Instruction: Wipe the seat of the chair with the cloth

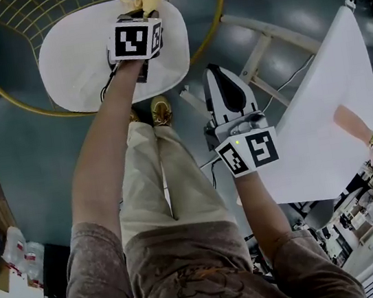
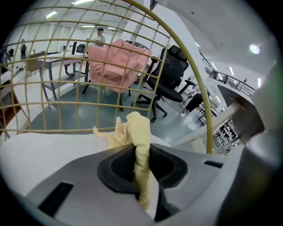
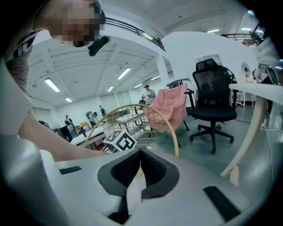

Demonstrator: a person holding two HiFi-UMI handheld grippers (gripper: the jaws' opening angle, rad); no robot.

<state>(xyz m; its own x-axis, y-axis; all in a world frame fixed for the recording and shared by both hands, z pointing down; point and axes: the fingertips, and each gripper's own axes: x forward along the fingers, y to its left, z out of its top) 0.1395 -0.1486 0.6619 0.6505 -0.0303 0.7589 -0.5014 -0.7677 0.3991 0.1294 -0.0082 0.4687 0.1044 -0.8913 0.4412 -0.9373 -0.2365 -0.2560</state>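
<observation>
Left gripper [image 2: 141,154] clamped on cloth [image 2: 134,127] over seat [image 2: 40,154].

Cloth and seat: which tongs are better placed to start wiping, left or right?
Left. The left tongs are shut on the yellow cloth right over the white seat. The right tongs are shut, empty, and held off to the side of it.

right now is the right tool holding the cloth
No, the yellow cloth is pinched in the left tool; the right tool is shut empty.
</observation>
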